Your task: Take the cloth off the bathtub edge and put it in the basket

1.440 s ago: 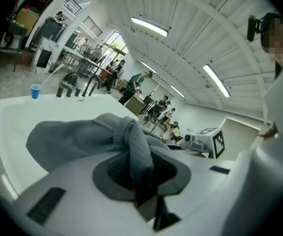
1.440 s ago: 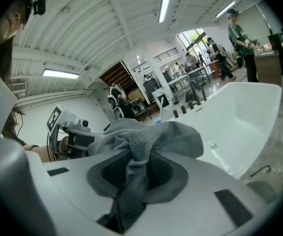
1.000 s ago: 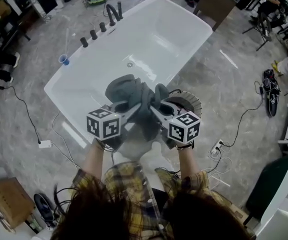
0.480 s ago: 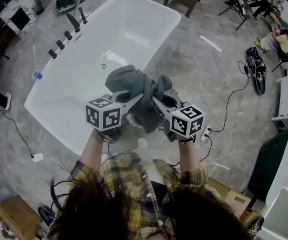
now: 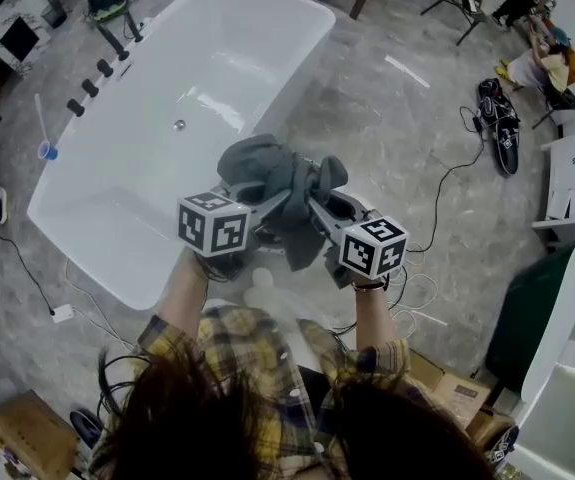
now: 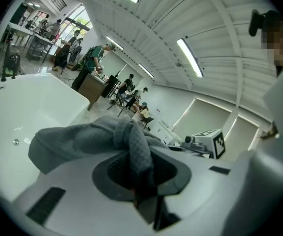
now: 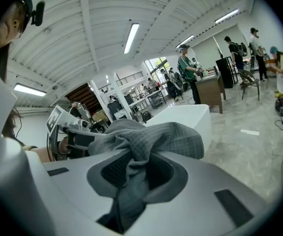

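A crumpled grey cloth [image 5: 279, 186] hangs in the air between both grippers, over the floor just off the right rim of the white bathtub [image 5: 75, 236]. My left gripper [image 5: 263, 206] is shut on the cloth's left part and my right gripper [image 5: 319, 204] on its right part. In the left gripper view the cloth [image 6: 107, 137] bunches into the closed jaws of the left gripper [image 6: 139, 175]. The right gripper view shows the cloth [image 7: 153, 140] pinched in the right gripper [image 7: 135, 182], a fold trailing down between the jaws. I cannot make out a basket.
Black taps [image 5: 93, 74] line the tub's far left side, with a blue cup [image 5: 47, 151] beside them. Cables [image 5: 445, 190] trail over the grey floor at right. A cardboard box [image 5: 29, 434] sits at lower left. Several people stand by desks [image 7: 207, 90] in the background.
Both grippers have carried the cloth off the tub towards the right. The bathtub has slid left and up in the head view.
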